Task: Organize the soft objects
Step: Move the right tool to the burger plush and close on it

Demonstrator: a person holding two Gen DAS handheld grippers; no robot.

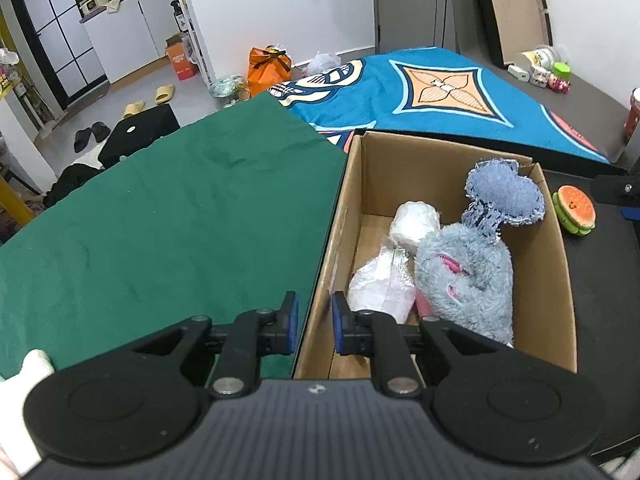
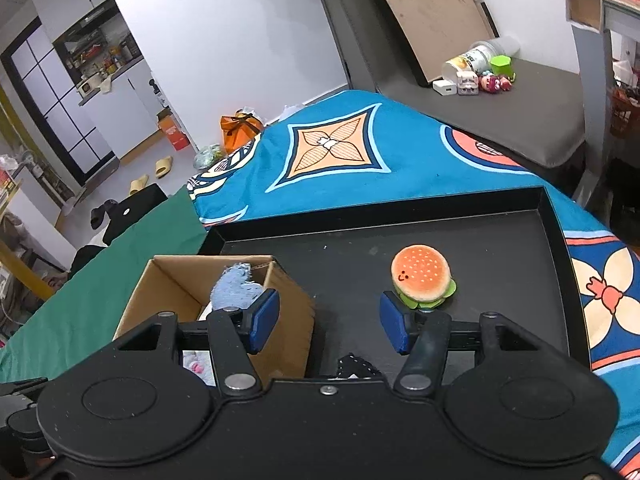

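Left wrist first: your left gripper (image 1: 314,322) sits over the near left wall of the box (image 1: 560,280), one pad outside above the green cloth (image 1: 160,220), one pad inside. The jaws are narrow, with a slim gap and nothing between them that I can make out; the wall edge runs just below that gap, so whether they pinch it I can't tell. Inside the box you've got a grey plush (image 1: 468,280), a blue fuzzy piece (image 1: 504,196) leaning at the far right corner, a white roll (image 1: 414,220) and a clear bag (image 1: 380,288). So most of the soft things look packed already. Outside the right wall, the burger toy (image 1: 574,210) sits alone on the black tray (image 1: 608,272).

Right wrist now: your right gripper (image 2: 330,322) is about half open and empty, hovering above the tray with the burger just past the right pad, a little off to the right of centre. By my read, that burger is the last piece to go in.

What this view adds: the whole tray rim, the box standing inside its left corner, and the burger's little face on top. What it loses: the box contents, bar the blue piece poking above the rim. The left view alone shows those.
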